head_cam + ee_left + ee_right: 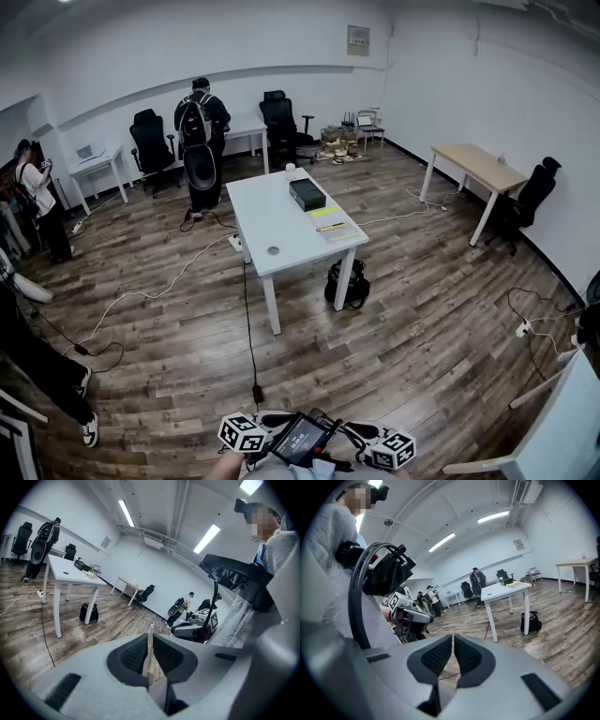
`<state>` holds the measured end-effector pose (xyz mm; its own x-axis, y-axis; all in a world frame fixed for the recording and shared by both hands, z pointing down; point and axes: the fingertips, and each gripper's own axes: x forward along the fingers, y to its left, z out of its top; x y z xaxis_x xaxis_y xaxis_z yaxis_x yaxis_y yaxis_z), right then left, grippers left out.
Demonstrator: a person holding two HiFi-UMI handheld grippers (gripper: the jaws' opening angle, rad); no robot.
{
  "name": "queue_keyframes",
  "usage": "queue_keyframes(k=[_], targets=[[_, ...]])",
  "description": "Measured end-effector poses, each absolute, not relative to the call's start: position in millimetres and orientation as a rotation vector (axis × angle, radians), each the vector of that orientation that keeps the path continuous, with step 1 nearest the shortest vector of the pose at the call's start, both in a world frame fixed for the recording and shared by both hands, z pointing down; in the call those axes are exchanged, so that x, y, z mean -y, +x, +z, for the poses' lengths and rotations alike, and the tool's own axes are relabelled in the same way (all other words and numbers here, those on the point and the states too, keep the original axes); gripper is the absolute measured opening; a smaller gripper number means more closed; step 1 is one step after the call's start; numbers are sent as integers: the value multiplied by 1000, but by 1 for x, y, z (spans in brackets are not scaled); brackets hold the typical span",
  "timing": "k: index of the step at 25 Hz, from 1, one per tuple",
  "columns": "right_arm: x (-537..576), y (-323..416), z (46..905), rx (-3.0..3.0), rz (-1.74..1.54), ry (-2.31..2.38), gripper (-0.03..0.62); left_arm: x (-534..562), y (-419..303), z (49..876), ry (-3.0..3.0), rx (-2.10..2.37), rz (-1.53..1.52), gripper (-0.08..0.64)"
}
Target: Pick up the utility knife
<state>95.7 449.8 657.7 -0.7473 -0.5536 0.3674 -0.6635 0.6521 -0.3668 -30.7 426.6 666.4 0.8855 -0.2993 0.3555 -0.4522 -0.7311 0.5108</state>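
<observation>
A white table (281, 230) stands in the middle of the room, well ahead of me. On it lie a black box (307, 194), a yellow pad (323, 212) and a slim yellow-and-dark tool (330, 227) that looks like the utility knife; it is too small to be sure. Both grippers are close to my body at the bottom of the head view, far from the table, where only their marker cubes (244, 433) (394, 450) show clearly. The left gripper (151, 635) is shut with nothing between its jaws. The right gripper (453, 637) is shut and empty too.
A black bag (347, 284) sits under the table's near end. A cable (248, 328) runs across the wooden floor toward me. A person with a backpack (200, 141) stands beyond the table and another person (37, 197) at the left. A wooden desk (478, 164) stands at the right.
</observation>
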Motion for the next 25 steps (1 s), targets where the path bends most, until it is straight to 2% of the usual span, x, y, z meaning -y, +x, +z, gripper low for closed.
queue_keyframes(k=[15,25], targets=[[-284,26,656,2595,700,948,31,-252,-99,640,2508,613,247,40],[-210,-17,659,2590,677,1009,31,-185,-142,637,2543,635,222,40]])
